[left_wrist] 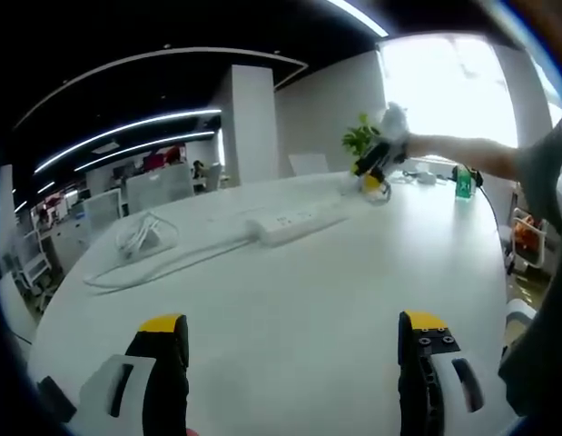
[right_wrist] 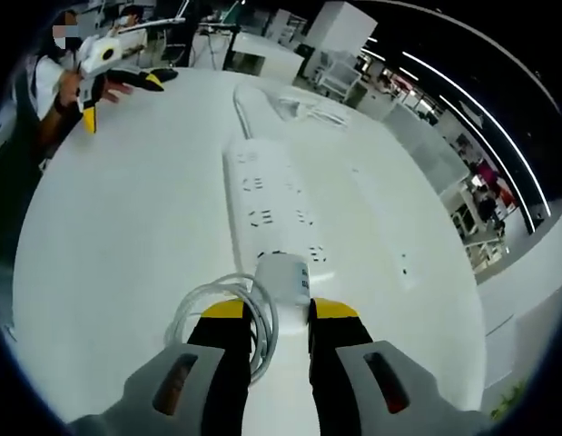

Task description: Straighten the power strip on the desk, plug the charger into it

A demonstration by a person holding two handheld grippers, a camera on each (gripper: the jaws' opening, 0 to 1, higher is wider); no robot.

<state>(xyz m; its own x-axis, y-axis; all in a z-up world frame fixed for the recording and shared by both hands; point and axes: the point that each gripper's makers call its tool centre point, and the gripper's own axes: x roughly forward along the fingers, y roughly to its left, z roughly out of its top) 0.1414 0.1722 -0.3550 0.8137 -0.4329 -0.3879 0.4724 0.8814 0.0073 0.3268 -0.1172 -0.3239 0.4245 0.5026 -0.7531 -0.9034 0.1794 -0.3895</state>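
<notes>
A long white power strip (right_wrist: 267,204) lies on the white desk (right_wrist: 126,236), running away from me, and its cord (right_wrist: 241,104) leads on to a loose coil (right_wrist: 310,111). My right gripper (right_wrist: 281,313) is shut on a white charger (right_wrist: 282,275), held at the strip's near end; I cannot tell if it touches. The charger's cable (right_wrist: 217,304) loops to the left of the jaws. In the left gripper view the strip (left_wrist: 294,222) lies across the middle of the desk, with the right gripper (left_wrist: 376,168) at its right end. My left gripper (left_wrist: 293,331) is open, with nothing between its jaws.
A green bottle (left_wrist: 463,182) and a potted plant (left_wrist: 360,138) stand at the desk's far edge. The coiled cord (left_wrist: 144,238) lies at the left. Office desks and chairs (left_wrist: 158,186) stand beyond. The left gripper (right_wrist: 94,59) shows by the desk's far left edge.
</notes>
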